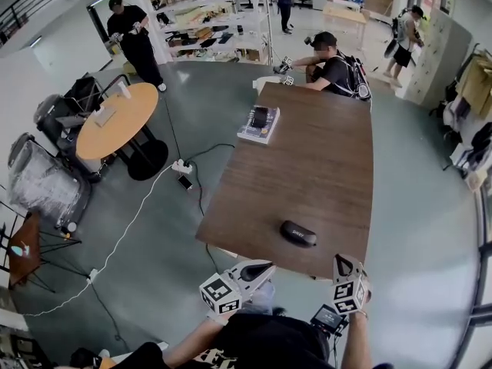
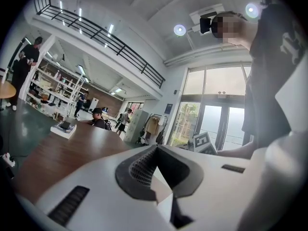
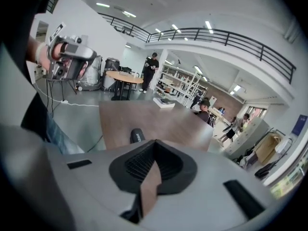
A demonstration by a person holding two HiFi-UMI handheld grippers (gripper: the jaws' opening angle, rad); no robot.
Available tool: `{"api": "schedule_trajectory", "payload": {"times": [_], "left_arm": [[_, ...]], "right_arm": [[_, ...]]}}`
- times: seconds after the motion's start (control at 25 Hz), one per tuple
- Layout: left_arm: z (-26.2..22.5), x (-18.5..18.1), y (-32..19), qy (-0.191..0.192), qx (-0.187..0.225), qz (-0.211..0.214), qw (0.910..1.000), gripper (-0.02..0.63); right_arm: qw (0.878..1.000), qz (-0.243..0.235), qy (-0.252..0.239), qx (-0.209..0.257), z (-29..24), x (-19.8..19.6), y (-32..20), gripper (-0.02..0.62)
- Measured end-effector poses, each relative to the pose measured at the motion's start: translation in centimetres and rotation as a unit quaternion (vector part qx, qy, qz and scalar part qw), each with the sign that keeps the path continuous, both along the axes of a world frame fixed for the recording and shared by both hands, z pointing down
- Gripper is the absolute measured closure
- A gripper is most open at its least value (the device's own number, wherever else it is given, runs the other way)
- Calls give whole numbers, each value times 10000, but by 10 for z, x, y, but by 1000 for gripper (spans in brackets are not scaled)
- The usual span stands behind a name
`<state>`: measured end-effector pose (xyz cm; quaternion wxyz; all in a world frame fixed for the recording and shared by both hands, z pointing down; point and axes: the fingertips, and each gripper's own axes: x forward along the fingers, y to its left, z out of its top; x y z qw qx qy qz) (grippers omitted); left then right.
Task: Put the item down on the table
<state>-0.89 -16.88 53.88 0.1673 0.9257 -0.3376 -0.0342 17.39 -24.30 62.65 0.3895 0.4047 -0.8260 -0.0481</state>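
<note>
A black oval case (image 1: 298, 233) lies on the brown table (image 1: 307, 160), close to its near edge; in the right gripper view the case (image 3: 137, 135) shows just beyond the jaws. My right gripper (image 1: 340, 263) hovers at the table's near edge, right of the case and apart from it, shut with nothing in it (image 3: 155, 146). My left gripper (image 1: 264, 269) is held off the table's near edge, left of the case, jaws together and empty (image 2: 156, 150).
A stack of books (image 1: 259, 124) with a dark object on top lies at the table's far left. A person (image 1: 330, 66) sits at the far end. A round wooden table (image 1: 115, 120), chairs and floor cables with a power strip (image 1: 182, 166) are to the left.
</note>
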Motion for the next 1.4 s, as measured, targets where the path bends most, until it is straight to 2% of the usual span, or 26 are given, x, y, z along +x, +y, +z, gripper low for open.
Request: {"api": "schedule_trajectory", "payload": {"times": [0.2, 0.28, 0.92, 1.4], "left_arm": [[-3, 11, 19, -23, 104, 27, 9999, 600], [-3, 15, 26, -22, 113, 38, 9999, 600], [2, 46, 74, -70, 159, 310, 9994, 600], [4, 51, 88, -20, 211, 408, 9989, 600]], "right_arm": [[9971, 234, -721, 111, -23, 5, 28, 606], [9961, 272, -834, 118, -27, 8, 39, 606], [9908, 405, -1271, 220, -43, 22, 104, 607], [9904, 384, -1286, 333, -45, 18, 135, 607]]}}
